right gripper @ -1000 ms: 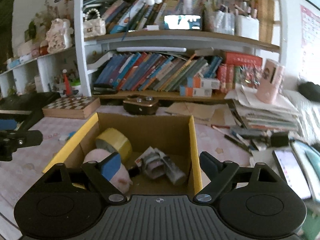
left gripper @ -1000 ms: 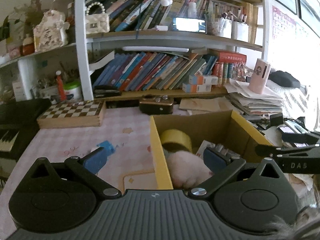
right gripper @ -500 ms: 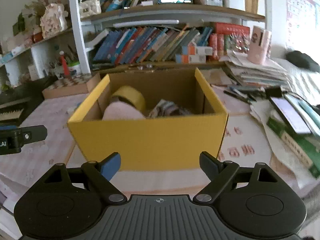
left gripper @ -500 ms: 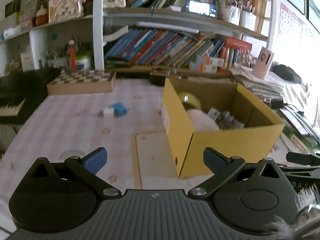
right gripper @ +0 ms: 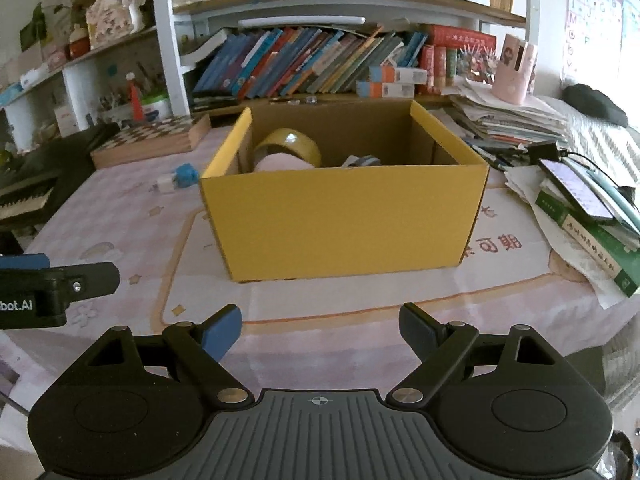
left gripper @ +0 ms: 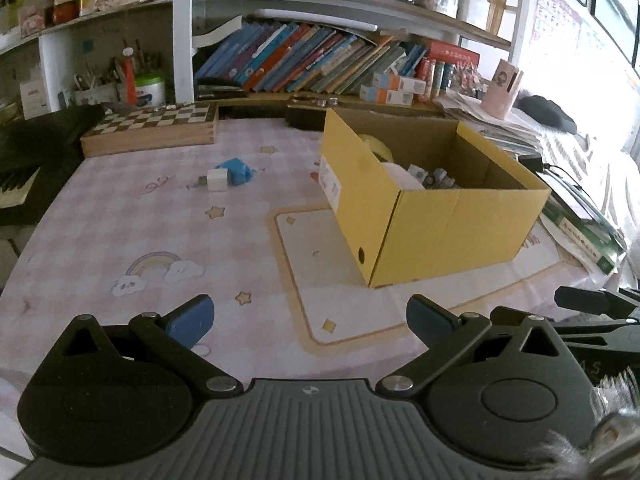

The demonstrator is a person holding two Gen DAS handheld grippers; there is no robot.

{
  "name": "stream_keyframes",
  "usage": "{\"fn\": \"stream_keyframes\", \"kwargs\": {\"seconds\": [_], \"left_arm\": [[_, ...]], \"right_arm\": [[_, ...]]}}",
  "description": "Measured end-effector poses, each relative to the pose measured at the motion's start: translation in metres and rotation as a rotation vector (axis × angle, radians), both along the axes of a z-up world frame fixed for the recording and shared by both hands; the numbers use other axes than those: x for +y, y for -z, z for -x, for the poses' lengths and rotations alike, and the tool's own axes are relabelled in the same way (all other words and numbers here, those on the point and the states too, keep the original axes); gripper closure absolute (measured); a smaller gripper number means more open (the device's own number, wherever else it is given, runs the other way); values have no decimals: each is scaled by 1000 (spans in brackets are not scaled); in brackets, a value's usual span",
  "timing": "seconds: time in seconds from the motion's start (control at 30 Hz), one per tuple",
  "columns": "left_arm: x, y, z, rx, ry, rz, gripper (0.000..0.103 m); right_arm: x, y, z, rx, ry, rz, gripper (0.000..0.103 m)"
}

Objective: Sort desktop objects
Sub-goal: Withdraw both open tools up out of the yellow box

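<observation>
An open yellow cardboard box [left gripper: 456, 228] [right gripper: 344, 224] stands on the pink tablecloth. Inside it are a yellow tape roll [right gripper: 290, 146], a pink soft object [right gripper: 282, 164] and small grey items [left gripper: 434, 178]. A small blue and white object [left gripper: 228, 174] [right gripper: 180, 176] lies on the cloth left of the box. My left gripper [left gripper: 310, 320] is open and empty, low over the cloth in front of the box. My right gripper [right gripper: 320, 330] is open and empty, facing the box's front wall. The left gripper's side shows in the right wrist view [right gripper: 48, 288].
A chessboard box [left gripper: 152, 128] lies at the back left beside a dark keyboard [left gripper: 28, 152]. Bookshelves [left gripper: 320, 60] stand behind. Stacked papers, green books [right gripper: 592, 240] and a phone [right gripper: 576, 188] crowd the right side. A pink cup [right gripper: 514, 70] stands on papers.
Both grippers have pulled back from over the box toward the table's near edge and lowered. The box's contents stay in place. Both stay open.
</observation>
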State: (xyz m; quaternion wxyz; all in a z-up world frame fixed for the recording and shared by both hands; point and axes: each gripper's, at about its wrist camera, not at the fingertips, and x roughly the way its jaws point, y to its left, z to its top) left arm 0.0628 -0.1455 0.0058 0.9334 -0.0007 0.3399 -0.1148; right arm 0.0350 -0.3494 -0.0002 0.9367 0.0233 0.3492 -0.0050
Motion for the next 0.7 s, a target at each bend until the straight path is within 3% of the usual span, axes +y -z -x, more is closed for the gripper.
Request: {"fn": "stream_keyframes", "kwargs": {"seconds": [0.7], "left_arm": [[67,3,32,12,27,-7,0]], "right_arm": [[71,0,39,5,6,14,14]]}}
